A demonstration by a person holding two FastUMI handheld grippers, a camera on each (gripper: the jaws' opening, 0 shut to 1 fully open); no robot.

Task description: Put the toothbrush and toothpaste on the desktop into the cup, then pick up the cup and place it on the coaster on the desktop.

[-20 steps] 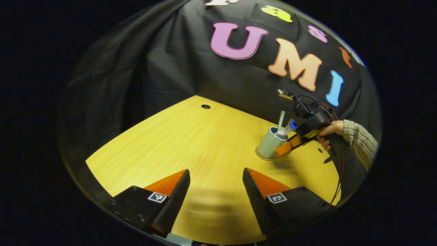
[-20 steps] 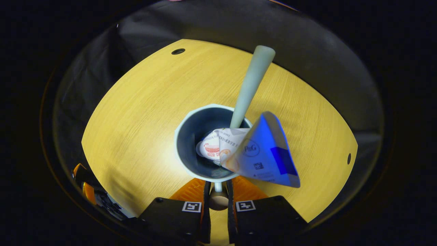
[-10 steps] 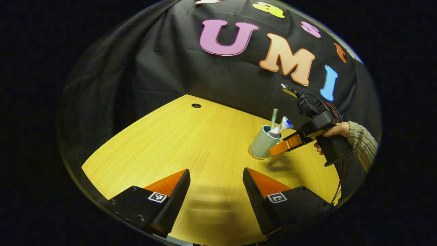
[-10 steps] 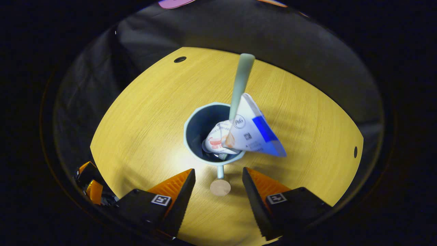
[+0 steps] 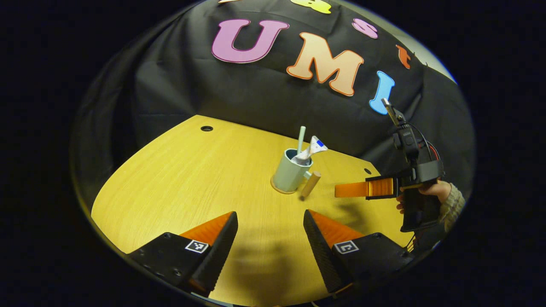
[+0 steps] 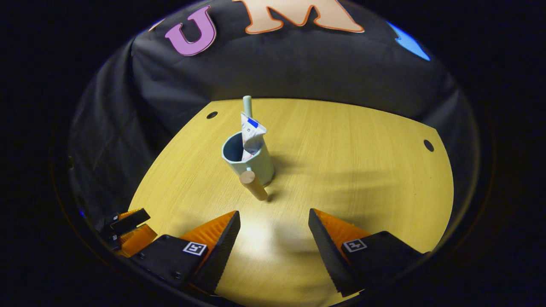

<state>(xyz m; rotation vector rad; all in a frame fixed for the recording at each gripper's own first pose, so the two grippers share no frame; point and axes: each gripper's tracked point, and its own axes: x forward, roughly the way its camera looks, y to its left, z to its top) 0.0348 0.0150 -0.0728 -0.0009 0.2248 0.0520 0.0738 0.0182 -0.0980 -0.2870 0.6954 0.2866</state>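
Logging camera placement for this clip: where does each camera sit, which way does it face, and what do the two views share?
Left gripper view: rides the left tongs, open at the bottom; faces across the desktop to the cup on its coaster, with the right tongs and a hand beyond.
Right gripper view: rides the right tongs, open; looks down at the cup.
Shared: cup, toothbrush, toothpaste, desktop.

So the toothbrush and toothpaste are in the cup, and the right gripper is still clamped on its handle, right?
Not quite. The right gripper is open and clear of the cup, as the right gripper view shows. The toothbrush and toothpaste are indeed in it.
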